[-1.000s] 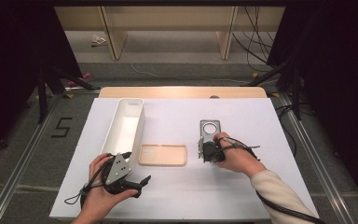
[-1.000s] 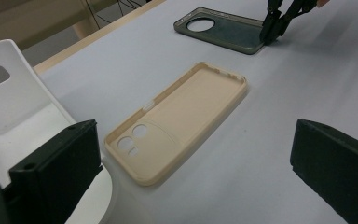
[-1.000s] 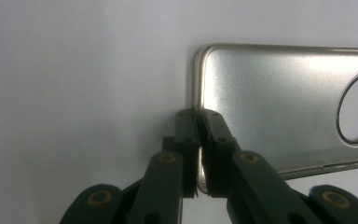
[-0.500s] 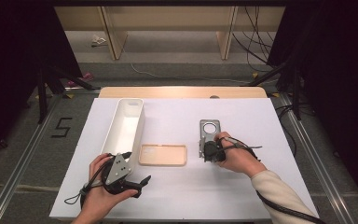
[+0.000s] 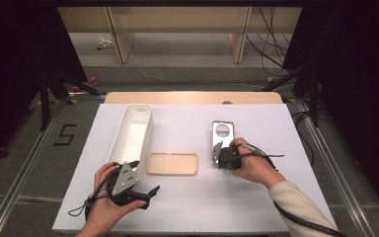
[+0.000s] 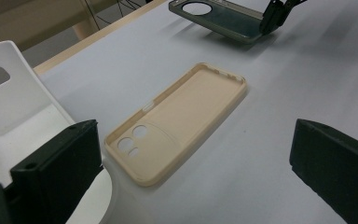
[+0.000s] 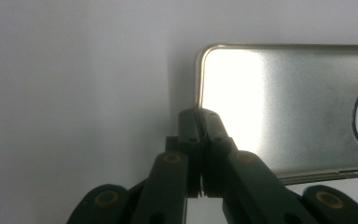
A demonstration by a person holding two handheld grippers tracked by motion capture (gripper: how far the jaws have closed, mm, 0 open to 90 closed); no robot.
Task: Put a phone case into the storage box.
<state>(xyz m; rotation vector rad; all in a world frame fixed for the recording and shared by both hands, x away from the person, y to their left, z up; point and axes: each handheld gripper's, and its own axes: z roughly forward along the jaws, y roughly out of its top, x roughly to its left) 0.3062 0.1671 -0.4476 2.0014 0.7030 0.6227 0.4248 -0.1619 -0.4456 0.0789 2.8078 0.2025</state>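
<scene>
A lab: dark curtains (image 5: 19,59), loose cables (image 5: 271,44), white table (image 5: 276,123).

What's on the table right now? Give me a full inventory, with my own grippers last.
grey phone case: 1, dark grey with round camera hole, right of centre, near end raised off the table.
beige phone case: 1, beige, table centre, lying flat, open side up.
white bin: 1, white, long, left of centre.
table: 1, white top.
left gripper: 1, black, jaws open, near the beige phone case.
right gripper: 1, black, jaws shut on the grey phone case's edge.
</scene>
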